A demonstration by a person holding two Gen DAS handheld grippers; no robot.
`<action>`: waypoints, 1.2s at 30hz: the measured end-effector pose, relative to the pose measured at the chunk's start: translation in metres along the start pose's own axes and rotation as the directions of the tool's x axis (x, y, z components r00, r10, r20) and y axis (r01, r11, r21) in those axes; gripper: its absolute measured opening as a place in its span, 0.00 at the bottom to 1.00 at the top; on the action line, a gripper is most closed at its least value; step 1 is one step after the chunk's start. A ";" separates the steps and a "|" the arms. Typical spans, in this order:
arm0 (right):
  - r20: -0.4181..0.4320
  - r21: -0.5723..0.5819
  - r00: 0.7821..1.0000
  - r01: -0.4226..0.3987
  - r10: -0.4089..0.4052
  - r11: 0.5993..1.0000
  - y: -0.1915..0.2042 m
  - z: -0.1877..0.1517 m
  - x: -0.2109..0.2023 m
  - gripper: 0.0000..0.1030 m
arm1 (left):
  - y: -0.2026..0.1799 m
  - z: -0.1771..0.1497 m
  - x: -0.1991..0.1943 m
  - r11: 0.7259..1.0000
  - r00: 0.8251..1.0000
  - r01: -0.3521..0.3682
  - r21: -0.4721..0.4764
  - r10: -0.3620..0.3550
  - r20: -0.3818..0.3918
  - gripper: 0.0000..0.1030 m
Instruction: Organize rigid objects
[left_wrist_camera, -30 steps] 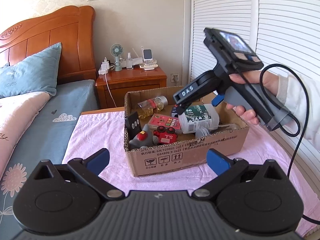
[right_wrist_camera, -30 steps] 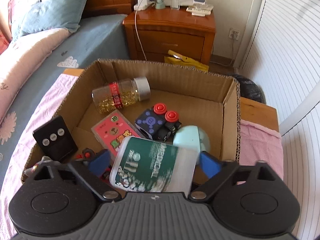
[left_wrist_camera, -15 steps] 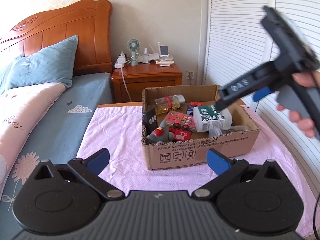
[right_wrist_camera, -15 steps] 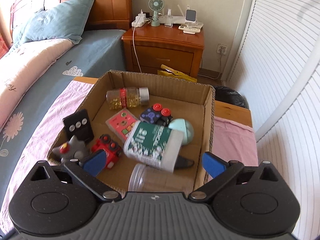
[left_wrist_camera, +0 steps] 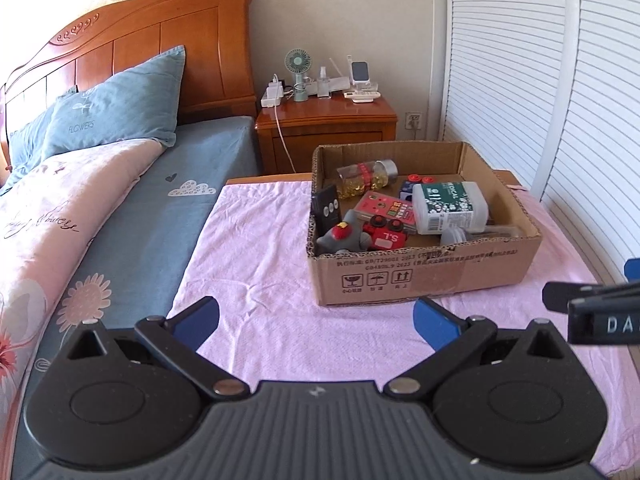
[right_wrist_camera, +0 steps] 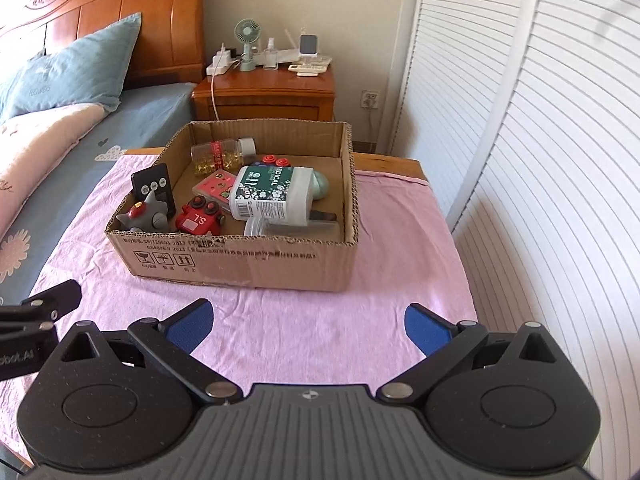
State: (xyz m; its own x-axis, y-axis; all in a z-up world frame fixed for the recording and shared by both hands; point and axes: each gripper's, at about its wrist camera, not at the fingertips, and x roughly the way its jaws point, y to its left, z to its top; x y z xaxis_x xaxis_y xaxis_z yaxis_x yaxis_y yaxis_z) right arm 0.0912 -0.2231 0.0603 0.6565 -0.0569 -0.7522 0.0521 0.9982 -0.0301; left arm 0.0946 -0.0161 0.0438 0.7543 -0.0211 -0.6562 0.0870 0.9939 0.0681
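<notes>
Clear jar (right_wrist_camera: 276, 229) half-hidden under bottle (right_wrist_camera: 272, 194)

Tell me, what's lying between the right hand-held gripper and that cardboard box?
Only bare pink cloth lies between the right hand-held gripper and the cardboard box, shown in the right wrist view.

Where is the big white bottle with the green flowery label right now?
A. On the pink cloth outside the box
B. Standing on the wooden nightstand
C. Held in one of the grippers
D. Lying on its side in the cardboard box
D. The white bottle lies on its side among the toys inside the cardboard box, and both the left gripper and the right gripper are open and hold nothing.
</notes>
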 end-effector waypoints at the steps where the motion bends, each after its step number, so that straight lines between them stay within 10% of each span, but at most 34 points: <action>1: 0.001 0.005 1.000 0.000 0.000 1.000 0.000 -0.003 -0.002 1.00 | -0.001 0.000 -0.001 1.000 1.000 0.004 0.001 -0.004 0.001 0.99; 36: 0.039 0.033 0.999 -0.004 0.003 0.999 0.000 -0.010 -0.021 1.00 | -0.008 0.002 -0.014 0.999 0.999 0.032 0.019 -0.032 0.022 0.99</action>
State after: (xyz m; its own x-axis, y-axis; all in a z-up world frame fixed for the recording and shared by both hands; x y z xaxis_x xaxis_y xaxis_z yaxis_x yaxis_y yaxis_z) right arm 0.0698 -0.2217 0.0699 0.6858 -0.0548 -0.7257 0.0743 0.9972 -0.0051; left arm 0.0848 -0.0236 0.0536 0.7651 -0.0551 -0.6415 0.1229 0.9905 0.0615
